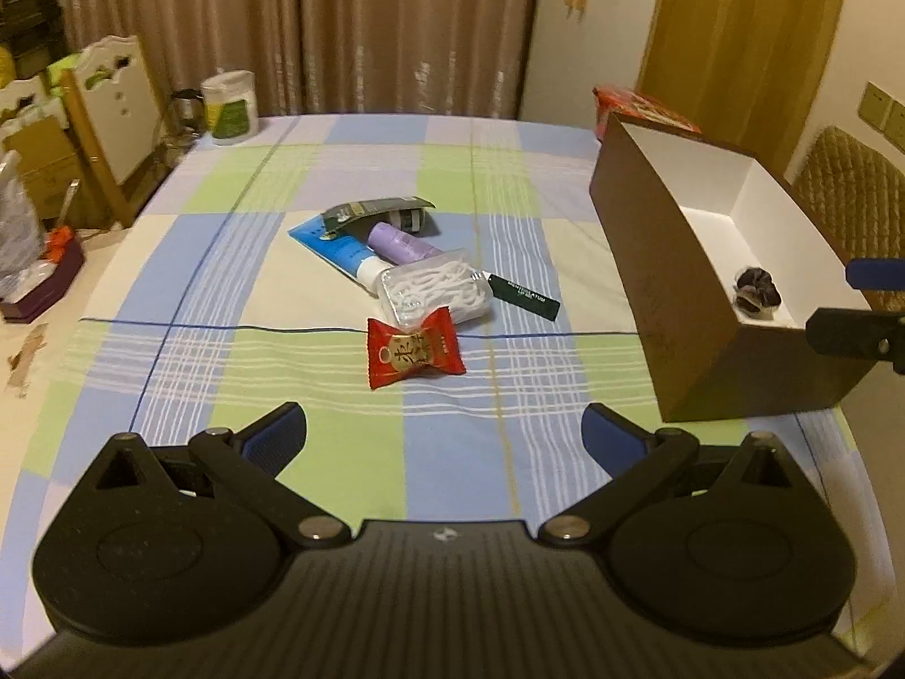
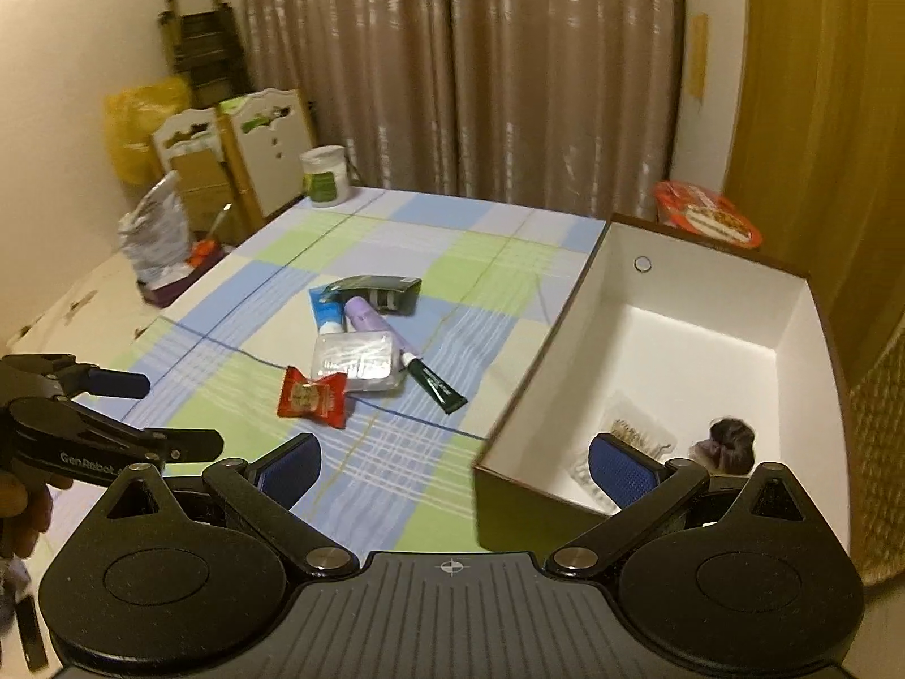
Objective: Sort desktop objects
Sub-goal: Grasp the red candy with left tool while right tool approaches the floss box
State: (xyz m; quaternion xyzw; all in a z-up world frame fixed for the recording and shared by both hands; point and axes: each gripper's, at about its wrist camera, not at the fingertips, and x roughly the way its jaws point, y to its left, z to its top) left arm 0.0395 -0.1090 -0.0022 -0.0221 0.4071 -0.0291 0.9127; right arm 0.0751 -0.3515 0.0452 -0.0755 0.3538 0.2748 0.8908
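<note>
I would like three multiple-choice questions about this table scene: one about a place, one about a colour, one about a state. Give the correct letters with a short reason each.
1. Where does the dark hair tie lie?
A. inside the open box
B. on the checked cloth
C. on the chair

2. What colour is the candy wrapper nearest the left gripper?
A. green
B. red
C. white

3. How does the right gripper stand?
A. shut on the tube
B. shut on nothing
C. open

Answers: 1 A, it rests on the box's white floor. 2 B, the wrapper is red with a gold label. 3 C, its blue pads stand wide apart, holding nothing.
</note>
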